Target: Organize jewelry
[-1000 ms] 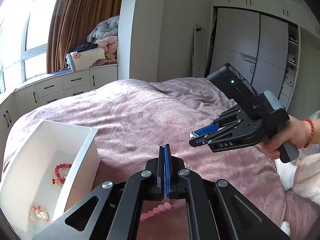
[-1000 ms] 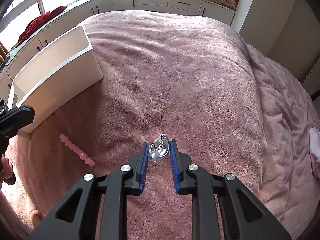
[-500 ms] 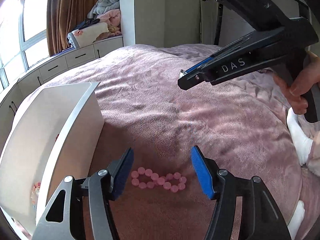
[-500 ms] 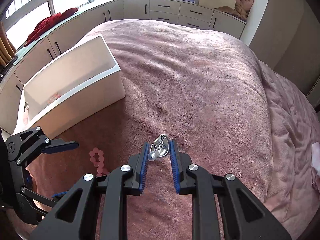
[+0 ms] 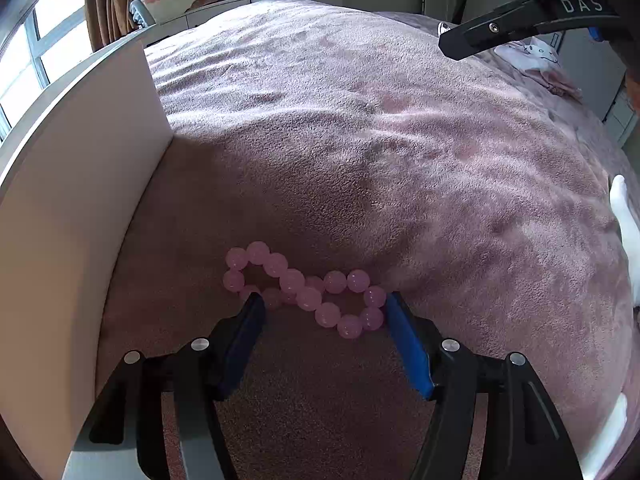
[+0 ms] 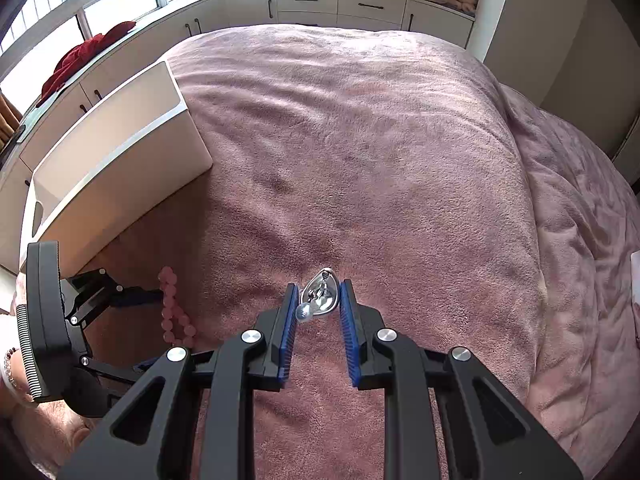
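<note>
A pink bead bracelet [image 5: 308, 290] lies twisted in a figure eight on the pink blanket, next to the white box [image 5: 80, 184]. My left gripper [image 5: 324, 304] is open and low over it, one fingertip at each end of the bracelet. The bracelet also shows in the right wrist view [image 6: 174, 308], with the left gripper [image 6: 132, 300] beside it. My right gripper [image 6: 319, 298] is shut on a silver teardrop earring with a pearl [image 6: 318, 296] and holds it above the blanket. The right gripper shows in the left wrist view [image 5: 520, 20], up at the right.
The white box [image 6: 120, 152] stands on the bed's left side. White drawer cabinets [image 6: 320, 4] run under the windows, with a red cloth [image 6: 84, 56] and piled bedding on top. A white sock [image 5: 626, 240] lies at the bed's right edge.
My left gripper opened, tipped down and dropped onto the bracelet, now straddling it. My right gripper kept the earring and drifted slightly, the box now farther left in its view.
</note>
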A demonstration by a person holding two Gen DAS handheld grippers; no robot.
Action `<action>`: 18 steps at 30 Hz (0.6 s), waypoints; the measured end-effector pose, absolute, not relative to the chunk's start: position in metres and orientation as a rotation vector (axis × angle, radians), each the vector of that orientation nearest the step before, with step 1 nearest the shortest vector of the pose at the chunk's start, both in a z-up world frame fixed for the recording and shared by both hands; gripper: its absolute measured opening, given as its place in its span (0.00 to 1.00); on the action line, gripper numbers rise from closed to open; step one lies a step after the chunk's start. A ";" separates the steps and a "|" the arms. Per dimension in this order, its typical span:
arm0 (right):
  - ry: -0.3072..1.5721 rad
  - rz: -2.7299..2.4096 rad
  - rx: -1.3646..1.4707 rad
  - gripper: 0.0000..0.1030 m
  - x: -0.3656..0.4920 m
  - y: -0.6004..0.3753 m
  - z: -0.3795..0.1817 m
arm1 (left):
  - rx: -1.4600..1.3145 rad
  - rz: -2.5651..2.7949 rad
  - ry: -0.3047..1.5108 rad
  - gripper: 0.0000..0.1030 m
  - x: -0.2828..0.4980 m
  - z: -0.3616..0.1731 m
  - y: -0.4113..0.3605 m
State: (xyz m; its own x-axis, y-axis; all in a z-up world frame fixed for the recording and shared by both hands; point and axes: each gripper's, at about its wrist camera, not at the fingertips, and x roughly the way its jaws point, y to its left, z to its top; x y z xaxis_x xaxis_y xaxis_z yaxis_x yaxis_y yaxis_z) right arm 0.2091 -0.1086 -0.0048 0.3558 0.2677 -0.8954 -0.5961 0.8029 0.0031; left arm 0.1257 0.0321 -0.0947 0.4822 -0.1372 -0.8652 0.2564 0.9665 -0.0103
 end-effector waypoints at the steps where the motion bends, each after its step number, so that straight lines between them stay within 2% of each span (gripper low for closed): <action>1: 1.074 0.568 -0.348 0.21 0.209 -0.112 -0.006 | 0.160 -0.239 1.030 0.65 0.126 -0.097 0.028; 4: 1.079 0.558 -0.342 0.21 0.211 -0.122 -0.009 | 0.194 -0.239 1.012 0.62 0.130 -0.098 0.022; 5: 1.078 0.556 -0.339 0.21 0.210 -0.126 -0.009 | 0.185 -0.243 1.011 0.58 0.130 -0.097 0.021; 7: 1.077 0.552 -0.333 0.21 0.210 -0.131 -0.008 | 0.167 -0.274 1.019 0.38 0.130 -0.097 0.020; 8: 1.076 0.550 -0.331 0.21 0.211 -0.133 -0.008 | 0.171 -0.275 1.016 0.33 0.129 -0.096 0.018; 9: 1.076 0.549 -0.327 0.21 0.211 -0.135 -0.007 | 0.186 -0.280 1.011 0.21 0.127 -0.095 0.015; 10: 1.076 0.547 -0.324 0.21 0.211 -0.137 -0.007 | 0.200 -0.290 1.008 0.18 0.125 -0.094 0.011; 18: 1.051 0.556 -0.315 0.21 0.208 -0.137 0.003 | 0.214 -0.304 0.959 0.16 0.115 -0.077 0.003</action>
